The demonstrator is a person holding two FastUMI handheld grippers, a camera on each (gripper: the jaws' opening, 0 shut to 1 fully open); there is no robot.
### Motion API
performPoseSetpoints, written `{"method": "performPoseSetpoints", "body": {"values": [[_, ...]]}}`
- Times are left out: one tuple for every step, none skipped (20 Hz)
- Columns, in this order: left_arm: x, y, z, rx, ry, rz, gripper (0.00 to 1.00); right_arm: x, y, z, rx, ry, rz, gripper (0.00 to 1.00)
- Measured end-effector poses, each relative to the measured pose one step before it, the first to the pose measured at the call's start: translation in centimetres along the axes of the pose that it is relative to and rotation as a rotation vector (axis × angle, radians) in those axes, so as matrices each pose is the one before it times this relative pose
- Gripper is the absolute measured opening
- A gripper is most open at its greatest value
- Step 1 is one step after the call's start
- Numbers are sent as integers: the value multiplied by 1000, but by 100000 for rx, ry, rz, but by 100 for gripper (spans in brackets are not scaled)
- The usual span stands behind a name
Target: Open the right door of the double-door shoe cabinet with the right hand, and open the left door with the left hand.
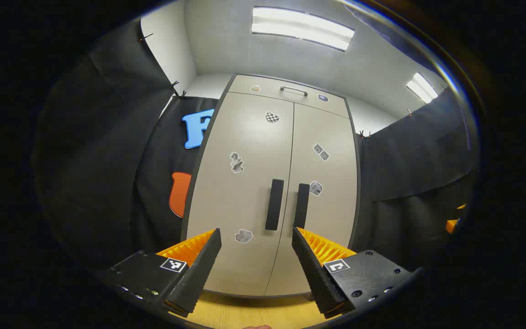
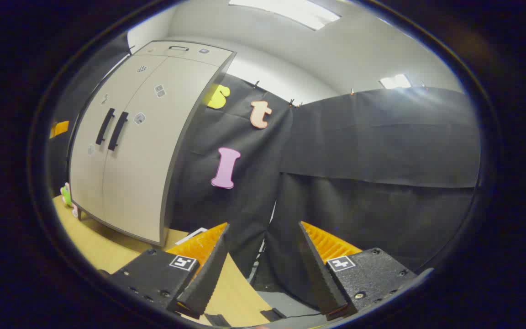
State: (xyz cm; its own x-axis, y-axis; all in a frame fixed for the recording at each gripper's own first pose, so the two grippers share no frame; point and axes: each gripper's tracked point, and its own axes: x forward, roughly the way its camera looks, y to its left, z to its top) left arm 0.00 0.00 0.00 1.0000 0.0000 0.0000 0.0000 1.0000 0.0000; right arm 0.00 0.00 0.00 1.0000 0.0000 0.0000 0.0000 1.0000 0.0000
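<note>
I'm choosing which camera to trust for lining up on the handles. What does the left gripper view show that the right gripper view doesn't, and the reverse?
Left gripper view: the cabinet head-on, both door handles between its open tongs.
Right gripper view: the cabinet's side panel, a small green thing on the floor by its far corner, and open tongs facing the black cloth.
Both: closed doors, two handles, top drawer handle, wooden floor.

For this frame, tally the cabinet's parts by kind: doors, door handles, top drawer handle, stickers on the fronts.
Doors: 2 (left door, right door)
Door handles: 2 (left handle, right handle)
Drawer handle: 1
Stickers: 7
Total: 12
</note>
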Motion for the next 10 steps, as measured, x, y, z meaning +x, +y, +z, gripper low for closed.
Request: {"method": "performPoseSetpoints", "body": {"values": [[-37,-209,-17,206,403,63,93,836,-1470,-1318,-2212,294,-3629,89],[-46,-105,109,887,-8,452,93,766,-1247,-1582,-2661,1505,-3296,89],[63,-33,143,1310,-387,957,93,612,-1014,-1522,-2755,1227,-3452,90],[-61,-112,229,1504,-823,750,93,193,-717,-683,-2342,-1163,-2660,90],[-245,-88,271,1226,-764,683,93,-53,-399,-477,-2074,440,-1603,90],[-185,-79,140,701,-216,539,93,-1195,859,201,130,1234,1964,90],[-4,-67,82,323,184,766,93,-978,1857,291,1168,2217,3279,90],[36,54,-117,120,370,1323,93,-907,1851,1116,304,460,3014,90],[205,135,8,-93,596,1729,93,-1056,2074,2040,-1276,-2002,3197,90],[240,177,-188,-29,1164,1709,93,-886,2225,2592,-1093,-3856,2514,90]]}}
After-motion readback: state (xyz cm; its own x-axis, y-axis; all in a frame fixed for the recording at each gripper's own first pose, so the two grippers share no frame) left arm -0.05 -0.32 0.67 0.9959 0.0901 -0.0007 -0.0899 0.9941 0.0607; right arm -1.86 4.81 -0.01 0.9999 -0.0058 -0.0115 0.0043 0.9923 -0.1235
